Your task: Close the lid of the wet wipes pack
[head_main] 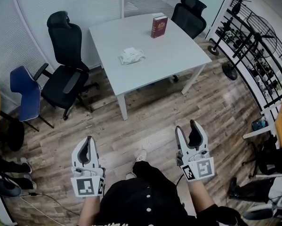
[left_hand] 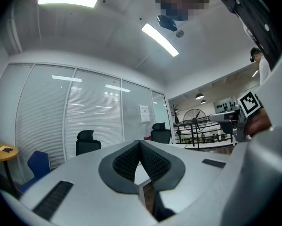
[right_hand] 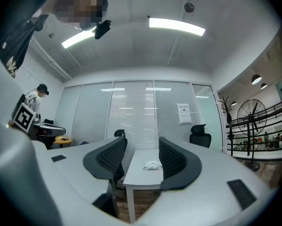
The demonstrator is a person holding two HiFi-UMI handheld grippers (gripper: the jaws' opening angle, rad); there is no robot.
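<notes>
Well back from the white desk (head_main: 173, 55), over wooden floor (head_main: 145, 112): left tongs (head_main: 88, 140) closed tip to tip, empty; right tongs (head_main: 186, 126) spread wide, nothing gripped. Far ahead, lying flat near the desk's middle, the wet wipes pack (head_main: 131, 55), framed between the right jaws. Beyond it, upright near the far edge, a red book (head_main: 159, 26).

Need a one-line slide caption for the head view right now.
Person stands back from the white table bearing the wet wipes pack; left gripper shut, right gripper open and empty.
</notes>
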